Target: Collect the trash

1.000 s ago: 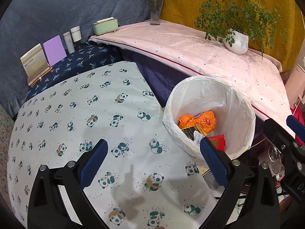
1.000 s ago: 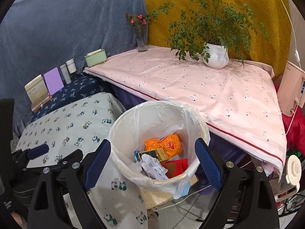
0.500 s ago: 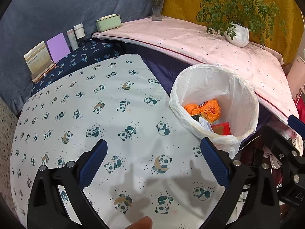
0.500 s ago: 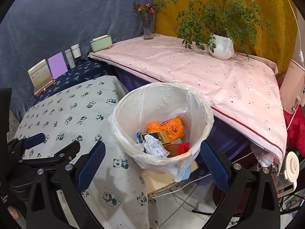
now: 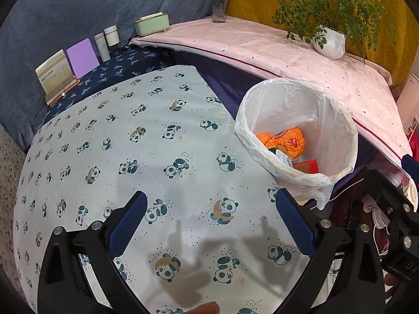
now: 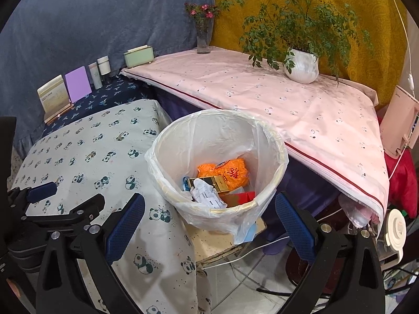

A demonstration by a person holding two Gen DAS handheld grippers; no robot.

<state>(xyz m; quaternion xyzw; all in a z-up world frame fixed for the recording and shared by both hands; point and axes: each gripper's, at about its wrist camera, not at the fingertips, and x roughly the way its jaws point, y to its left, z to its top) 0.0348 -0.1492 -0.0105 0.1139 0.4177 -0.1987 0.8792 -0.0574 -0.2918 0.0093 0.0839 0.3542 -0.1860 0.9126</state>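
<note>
A round bin lined with a white plastic bag (image 5: 337,120) (image 6: 183,141) stands between the panda-cloth table (image 5: 110,141) (image 6: 86,144) and the pink-cloth table. Inside it lie an orange wrapper (image 5: 290,140) (image 6: 230,170), a gold box (image 6: 217,181), crumpled white paper (image 6: 207,195) and a red packet (image 5: 307,164) (image 6: 242,197). My left gripper (image 5: 210,222) hangs open over the panda cloth, left of the bin, with nothing between its blue pads. My right gripper (image 6: 209,226) is open wide just in front of the bin's near rim, empty. The left gripper's arm (image 6: 42,191) shows at the right wrist view's left edge.
A pink-cloth table (image 6: 288,99) carries a potted fern (image 6: 301,65), a flower vase (image 6: 203,39) and a green box (image 6: 138,55). Cards, a purple pad (image 6: 78,83) and white bottles stand on a dark blue cloth behind. Cables and a white device (image 6: 395,227) lie on the floor at right.
Both grippers have drawn back and sunk a little, so the bin sits farther up in each view. The right jaws have spread slightly wider. The trash in the bin lies as before.
</note>
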